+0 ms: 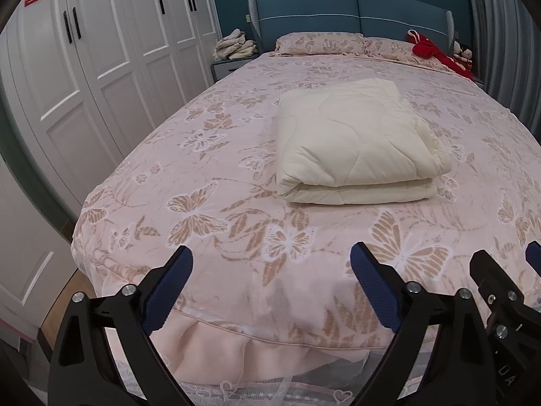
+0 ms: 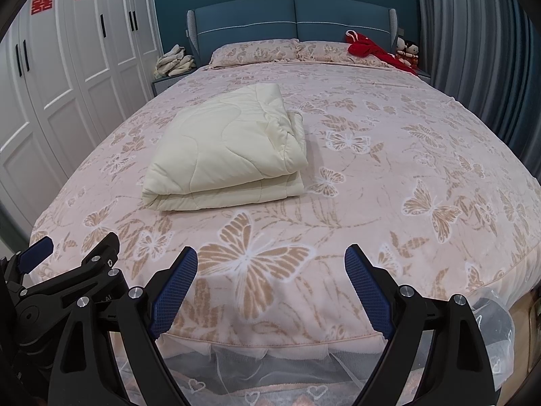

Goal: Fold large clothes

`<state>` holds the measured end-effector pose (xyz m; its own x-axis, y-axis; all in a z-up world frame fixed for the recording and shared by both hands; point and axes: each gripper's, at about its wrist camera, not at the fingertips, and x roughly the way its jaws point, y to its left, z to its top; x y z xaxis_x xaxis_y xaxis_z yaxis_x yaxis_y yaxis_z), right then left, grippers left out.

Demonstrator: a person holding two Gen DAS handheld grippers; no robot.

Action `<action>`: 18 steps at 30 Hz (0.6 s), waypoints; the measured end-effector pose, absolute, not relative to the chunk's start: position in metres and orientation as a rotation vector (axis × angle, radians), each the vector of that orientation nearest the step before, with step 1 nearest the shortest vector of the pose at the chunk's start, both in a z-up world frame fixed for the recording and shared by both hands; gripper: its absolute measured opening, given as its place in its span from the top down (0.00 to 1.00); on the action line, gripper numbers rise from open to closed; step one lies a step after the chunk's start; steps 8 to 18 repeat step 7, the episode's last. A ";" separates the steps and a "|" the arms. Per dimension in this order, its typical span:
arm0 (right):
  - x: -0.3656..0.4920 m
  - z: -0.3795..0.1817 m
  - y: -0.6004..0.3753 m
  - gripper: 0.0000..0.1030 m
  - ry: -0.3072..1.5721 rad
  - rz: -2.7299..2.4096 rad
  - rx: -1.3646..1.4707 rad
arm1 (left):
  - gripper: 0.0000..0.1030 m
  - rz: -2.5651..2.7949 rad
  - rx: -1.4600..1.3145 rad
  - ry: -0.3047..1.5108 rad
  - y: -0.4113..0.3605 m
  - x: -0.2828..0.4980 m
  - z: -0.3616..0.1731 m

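- The cream quilt [image 1: 358,142] lies folded into a thick, puffy block in the middle of the bed, well away from both grippers.
- Its rounded fold faces the foot of the bed, and the loose layers show along its right side.
- The left gripper [image 1: 270,267] is held over the foot edge of the bed. Its two blue pads are spread wide, and nothing is between them.
- The right gripper [image 2: 270,267] is just beside it, over the same edge. Its jaws are wide apart too, and they hold nothing.
- Both grippers point up the bed at the quilt, so each camera can see the whole of it.
- The quilt looks neat and squared off, so I think the folding is done or almost done. The empty, spread jaws fit with that.
- The pink bedspread [image 2: 405,155] with butterflies on it is smooth. It gives the quilt a big flat place to rest.
- Two pillows [image 1: 321,43] sit by the blue headboard [image 1: 351,13], with a red garment [image 2: 367,49] on the right one.
- White wardrobe doors [image 1: 88,67] stand along the left side.
- If one more fold is wanted, the thick quilt may puff back open, so both grippers would need to take it together.
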<state>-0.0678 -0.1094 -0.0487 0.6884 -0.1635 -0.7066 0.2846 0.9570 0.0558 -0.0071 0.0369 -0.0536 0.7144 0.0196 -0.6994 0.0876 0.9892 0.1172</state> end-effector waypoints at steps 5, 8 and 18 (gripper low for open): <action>-0.069 -0.048 -0.110 0.16 0.771 -0.256 0.166 | 0.19 -0.050 0.147 0.772 0.036 -0.006 -0.052; -0.069 -0.048 -0.110 0.16 0.769 -0.258 0.165 | 0.20 -0.047 0.144 0.771 0.035 -0.007 -0.052; -0.069 -0.048 -0.110 0.16 0.769 -0.258 0.165 | 0.20 -0.047 0.144 0.771 0.035 -0.007 -0.052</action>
